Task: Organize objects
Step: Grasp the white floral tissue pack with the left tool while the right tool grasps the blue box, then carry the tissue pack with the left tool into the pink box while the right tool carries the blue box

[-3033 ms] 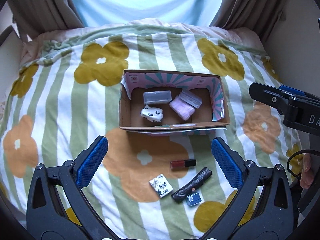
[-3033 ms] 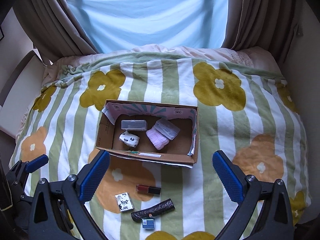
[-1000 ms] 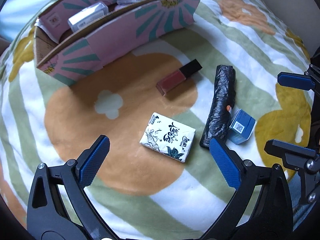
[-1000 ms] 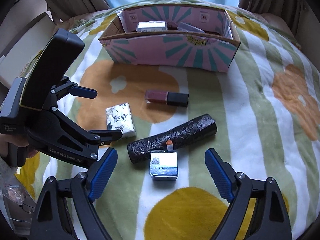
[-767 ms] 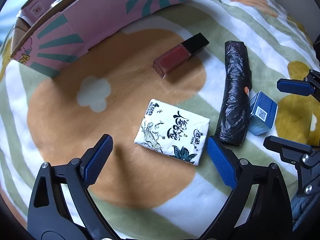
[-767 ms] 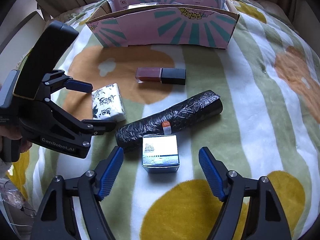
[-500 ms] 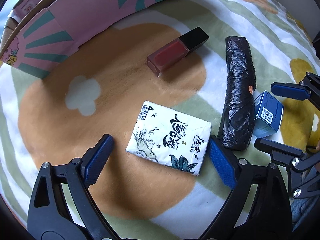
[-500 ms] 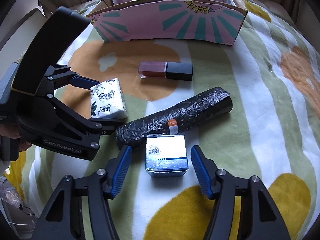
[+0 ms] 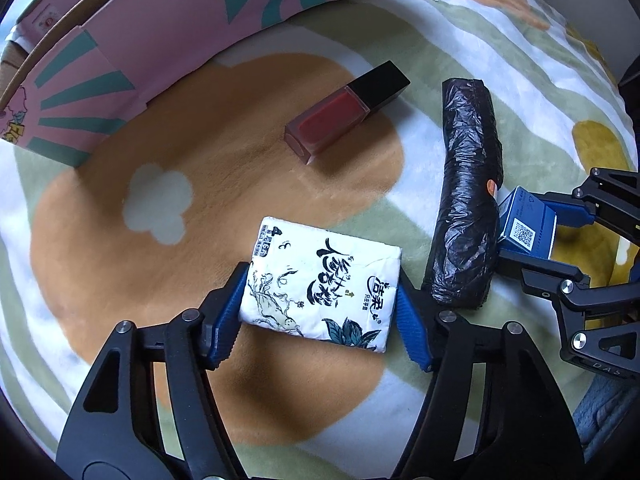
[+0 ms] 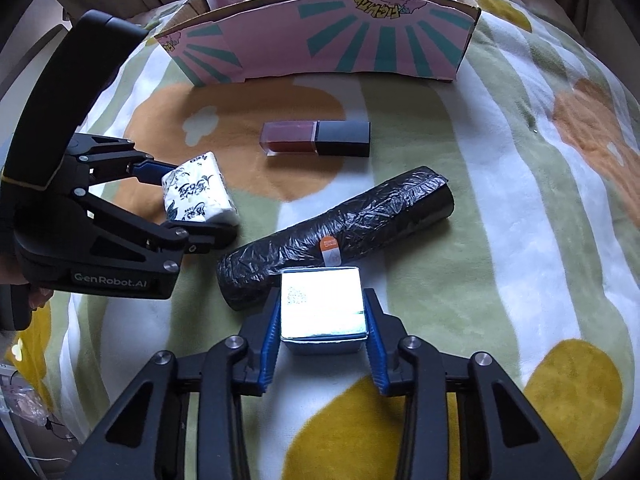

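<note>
Blue-padded fingers of the left gripper [image 9: 320, 308] sit pressed against the two short ends of the soft white tissue packet printed with black calligraphy [image 9: 320, 284], so the packet's long axis runs straight across from one pad to the other and its far edge pokes out ahead of the tips. The jaws are closed to the packet's length and have hold of it, though it looks to be resting on the striped flower-print blanket [image 9: 224, 184].

On the other side, the right gripper [image 10: 323, 320] is clamped the same way on the small blue cardboard box with a white code label [image 10: 323, 304], one pad flat on each side wall, the labelled face turned up. Just ahead of those tips, touching or nearly touching the box, lies the roll of black plastic bags [image 10: 340, 224], slanting away to the right.

What the next move hangs on, I'd say, is the pink cardboard box with teal sunburst stripes [image 10: 320, 40]: it stands well ahead of both pairs of jaws, its near wall upright between them and the open inside. Both loads would have to rise over that wall. The left gripper looks the nearer one. Both are held low and tipped downward toward the bedding, side by side.

Between the jaws and that box, a square dark-red lip gloss tube with a black cap [image 10: 316, 138] lies loose, crosswise to the right gripper's reach.
</note>
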Tool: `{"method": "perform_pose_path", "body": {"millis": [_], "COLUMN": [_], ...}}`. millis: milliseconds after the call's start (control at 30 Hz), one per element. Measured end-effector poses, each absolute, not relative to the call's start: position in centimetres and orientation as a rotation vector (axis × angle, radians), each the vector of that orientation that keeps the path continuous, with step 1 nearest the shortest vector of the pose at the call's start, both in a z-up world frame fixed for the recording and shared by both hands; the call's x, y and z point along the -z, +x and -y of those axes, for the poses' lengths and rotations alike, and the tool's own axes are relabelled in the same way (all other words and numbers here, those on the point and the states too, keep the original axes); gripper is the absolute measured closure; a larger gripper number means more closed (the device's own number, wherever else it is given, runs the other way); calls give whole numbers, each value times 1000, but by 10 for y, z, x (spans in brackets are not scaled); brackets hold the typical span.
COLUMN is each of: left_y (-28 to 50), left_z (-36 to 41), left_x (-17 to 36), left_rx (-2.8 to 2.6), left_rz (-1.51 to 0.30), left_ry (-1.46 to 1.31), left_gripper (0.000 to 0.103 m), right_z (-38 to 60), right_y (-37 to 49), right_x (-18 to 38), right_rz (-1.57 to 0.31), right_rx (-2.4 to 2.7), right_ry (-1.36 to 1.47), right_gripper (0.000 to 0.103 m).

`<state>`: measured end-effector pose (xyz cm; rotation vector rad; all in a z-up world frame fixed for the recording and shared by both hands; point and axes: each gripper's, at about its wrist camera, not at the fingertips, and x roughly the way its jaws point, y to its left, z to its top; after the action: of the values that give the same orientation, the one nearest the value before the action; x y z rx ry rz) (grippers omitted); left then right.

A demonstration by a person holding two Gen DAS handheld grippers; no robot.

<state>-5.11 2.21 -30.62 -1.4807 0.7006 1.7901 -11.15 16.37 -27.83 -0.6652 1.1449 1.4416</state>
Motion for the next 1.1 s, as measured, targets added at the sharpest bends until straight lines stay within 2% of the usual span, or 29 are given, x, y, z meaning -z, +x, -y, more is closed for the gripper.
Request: {"method": "perform_pose_path", "body": {"millis": [200, 433, 800, 1000, 1100], "left_y": [-56, -62, -53, -40, -29], "left_z": [-12, -8, -11, 7, 10], "left_x": [289, 246, 136, 70, 46], "left_rx": [-1829, -1924, -2162, -2313, -2381], "left_rz": [-639, -570, -400, -206, -169], "left_ry": [-1514, -1527, -1504, -1495, -1482], "left_gripper": [39, 39, 39, 39, 39], "right_z": [-163, -174, -192, -187, -183], "right_y": [-101, -85, -64, -57, -50], "right_x": [259, 202, 91, 44, 26], "right_rz": [-1127, -1048, -938, -883, -888], "right_rx": [-1431, -1457, -1533, -1558, -1553], "right_ry": [-670, -644, -576, -550, -526], "right_gripper": [68, 68, 68, 68, 68]}}
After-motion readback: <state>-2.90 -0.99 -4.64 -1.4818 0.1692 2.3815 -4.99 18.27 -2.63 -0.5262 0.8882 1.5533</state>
